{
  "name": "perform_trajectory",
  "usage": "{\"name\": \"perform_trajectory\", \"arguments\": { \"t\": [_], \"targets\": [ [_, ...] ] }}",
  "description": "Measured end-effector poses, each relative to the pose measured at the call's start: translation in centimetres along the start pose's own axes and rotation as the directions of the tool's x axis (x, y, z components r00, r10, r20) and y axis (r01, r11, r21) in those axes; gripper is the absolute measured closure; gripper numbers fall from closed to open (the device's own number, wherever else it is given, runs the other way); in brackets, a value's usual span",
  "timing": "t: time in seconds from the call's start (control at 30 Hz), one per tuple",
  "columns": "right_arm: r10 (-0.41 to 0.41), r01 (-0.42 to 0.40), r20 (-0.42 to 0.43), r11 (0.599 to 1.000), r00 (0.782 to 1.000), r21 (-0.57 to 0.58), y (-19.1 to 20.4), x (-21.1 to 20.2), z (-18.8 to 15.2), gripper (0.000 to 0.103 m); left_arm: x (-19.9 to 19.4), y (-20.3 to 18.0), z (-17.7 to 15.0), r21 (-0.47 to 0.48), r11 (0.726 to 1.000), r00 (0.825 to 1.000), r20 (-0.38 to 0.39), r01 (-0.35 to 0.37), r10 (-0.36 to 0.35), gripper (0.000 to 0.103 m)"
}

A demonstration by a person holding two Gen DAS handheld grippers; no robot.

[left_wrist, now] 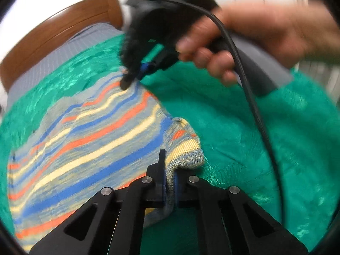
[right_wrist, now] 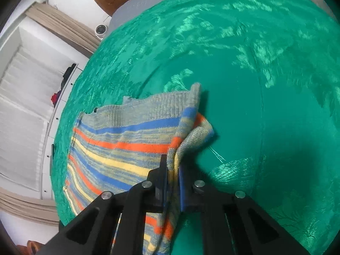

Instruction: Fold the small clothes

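On a bed spread with a shiny green cover (left_wrist: 233, 127), a small striped knit garment (left_wrist: 85, 131) lies flat, banded in blue, orange, pale yellow and grey. In the left wrist view its long axis runs from the near left corner toward the far centre, and the stripes run the same way. Its near left end is cut off by the lens edge and partly hidden behind the black linkage. The left gripper (left_wrist: 170, 182) is clamped on the garment's near right corner, with a fold of knit pinched between its blue pads. Farther off, the right gripper (left_wrist: 129, 80) bites the garment's far edge; it is blurred, and the person's hand (left_wrist: 233, 42) holding it and a black cable (left_wrist: 255, 106) cover part of the bed. A brown wooden headboard (left_wrist: 53, 36) stands at the far left. In the right wrist view, the right gripper's narrow jaws hold a bunched edge of knit, and the rest spreads away to the left. White shelves (right_wrist: 25, 85) there hold small dark items too distant to identify. No readable writing or label shows.
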State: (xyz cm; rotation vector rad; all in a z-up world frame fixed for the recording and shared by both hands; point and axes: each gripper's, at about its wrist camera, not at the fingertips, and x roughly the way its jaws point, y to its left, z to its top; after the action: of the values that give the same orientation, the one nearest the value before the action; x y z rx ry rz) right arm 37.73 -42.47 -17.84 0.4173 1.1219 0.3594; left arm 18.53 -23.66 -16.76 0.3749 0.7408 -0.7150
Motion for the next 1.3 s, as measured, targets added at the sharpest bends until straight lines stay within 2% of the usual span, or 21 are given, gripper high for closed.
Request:
{"name": "perform_trajectory", "arguments": {
  "t": [0.13, 0.23, 0.3, 0.4, 0.5, 0.6, 0.63, 0.67, 0.7, 0.73, 0.77, 0.8, 0.83, 0.97, 1.03, 1.07, 1.13, 1.17, 1.23, 1.3],
  "targets": [
    [0.057, -0.055, 0.039, 0.998, 0.998, -0.041, 2.8, -2.3, 0.9, 0.095, -4.8, 4.0, -0.7, -0.167, 0.986, 0.996, 0.091, 0.028, -0.013, 0.100],
    [0.107, -0.102, 0.055, 0.991, 0.993, -0.087, 6.4, -3.5, 1.9, 0.095, -8.8, 8.0, -2.0, -0.292, 0.956, 0.989, 0.146, 0.017, 0.027, 0.100],
    [0.145, -0.136, 0.060, 0.981, 0.988, -0.137, 9.8, -3.5, 2.6, 0.095, -10.9, 10.9, -3.9, -0.375, 0.927, 0.985, 0.161, 0.003, 0.062, 0.100],
    [0.207, -0.195, 0.040, 0.960, 0.978, -0.200, 15.5, -1.4, 3.2, 0.095, -13.2, 14.9, -7.2, -0.485, 0.874, 0.983, 0.142, -0.029, 0.112, 0.100],
    [0.258, -0.252, -0.008, 0.934, 0.966, -0.252, 21.3, 2.6, 3.2, 0.095, -14.3, 18.3, -11.0, -0.583, 0.810, 0.983, 0.097, -0.070, 0.155, 0.100],
    [0.268, -0.274, -0.061, 0.919, 0.961, -0.282, 26.1, 7.9, 2.7, 0.095, -14.1, 21.2, -14.1, -0.666, 0.738, 0.984, 0.037, -0.107, 0.176, 0.099],
    [0.266, -0.275, -0.071, 0.919, 0.961, -0.282, 27.3, 9.7, 2.5, 0.094, -13.8, 22.1, -15.1, -0.687, 0.716, 0.984, 0.003, -0.125, 0.176, 0.095],
    [0.260, -0.271, -0.076, 0.920, 0.963, -0.282, 28.3, 11.5, 2.2, 0.090, -13.7, 22.4, -15.8, -0.694, 0.705, 0.984, -0.024, -0.144, 0.178, 0.092],
    [0.252, -0.266, -0.083, 0.923, 0.964, -0.277, 28.9, 12.9, 1.9, 0.080, -13.9, 22.7, -16.4, -0.696, 0.700, 0.982, -0.048, -0.162, 0.180, 0.087],
    [0.238, -0.254, -0.090, 0.929, 0.967, -0.269, 29.3, 14.1, 1.6, 0.071, -14.2, 22.9, -17.0, -0.695, 0.699, 0.982, -0.060, -0.171, 0.181, 0.072],
    [0.226, -0.243, -0.092, 0.936, 0.970, -0.255, 29.6, 14.9, 1.2, 0.058, -14.8, 23.0, -17.6, -0.694, 0.698, 0.981, -0.063, -0.176, 0.184, 0.060],
    [0.227, -0.241, -0.086, 0.939, 0.970, -0.244, 29.6, 15.0, 0.9, 0.057, -15.4, 23.1, -17.8, -0.697, 0.697, 0.980, -0.052, -0.172, 0.190, 0.040],
    [0.230, -0.241, -0.073, 0.940, 0.970, -0.240, 29.4, 14.7, 0.6, 0.057, -16.2, 23.1, -18.0, -0.700, 0.695, 0.980, -0.027, -0.161, 0.199, 0.028],
    [0.172, -0.162, -0.004, 0.924, 0.985, -0.346, 28.7, 10.0, -1.4, 0.057, -16.8, 23.3, -16.6, -0.683, 0.718, 0.979, 0.019, -0.136, 0.204, 0.024],
    [0.147, -0.129, 0.010, 0.895, 0.989, -0.427, 28.5, 7.4, -3.2, 0.057, -15.9, 23.9, -16.0, -0.675, 0.718, 0.974, 0.001, -0.168, 0.228, 0.024],
    [0.137, -0.120, 0.003, 0.874, 0.991, -0.471, 28.4, 6.5, -4.5, 0.057, -15.0, 24.4, -15.9, -0.680, 0.706, 0.970, -0.030, -0.197, 0.242, 0.024],
    [0.111, -0.109, -0.028, 0.848, 0.993, -0.519, 28.1, 6.3, -7.2, 0.057, -12.9, 25.9, -16.4, -0.692, 0.673, 0.963, -0.137, -0.260, 0.231, 0.024],
    [0.076, -0.096, -0.060, 0.845, 0.995, -0.526, 27.3, 7.0, -8.7, 0.058, -12.0, 26.6, -16.7, -0.690, 0.667, 0.959, -0.190, -0.283, 0.211, 0.025],
    [-0.085, 0.005, -0.127, 0.850, 0.988, -0.527, 24.7, 9.6, -11.3, 0.063, -12.8, 27.1, -16.8, -0.675, 0.687, 0.963, -0.191, -0.268, 0.189, 0.025],
    [-0.118, 0.034, -0.131, 0.857, 0.984, -0.514, 22.8, 9.5, -12.7, 0.068, -14.5, 27.6, -16.6, -0.641, 0.704, 0.952, -0.196, -0.306, 0.235, 0.022]
  ]
}}
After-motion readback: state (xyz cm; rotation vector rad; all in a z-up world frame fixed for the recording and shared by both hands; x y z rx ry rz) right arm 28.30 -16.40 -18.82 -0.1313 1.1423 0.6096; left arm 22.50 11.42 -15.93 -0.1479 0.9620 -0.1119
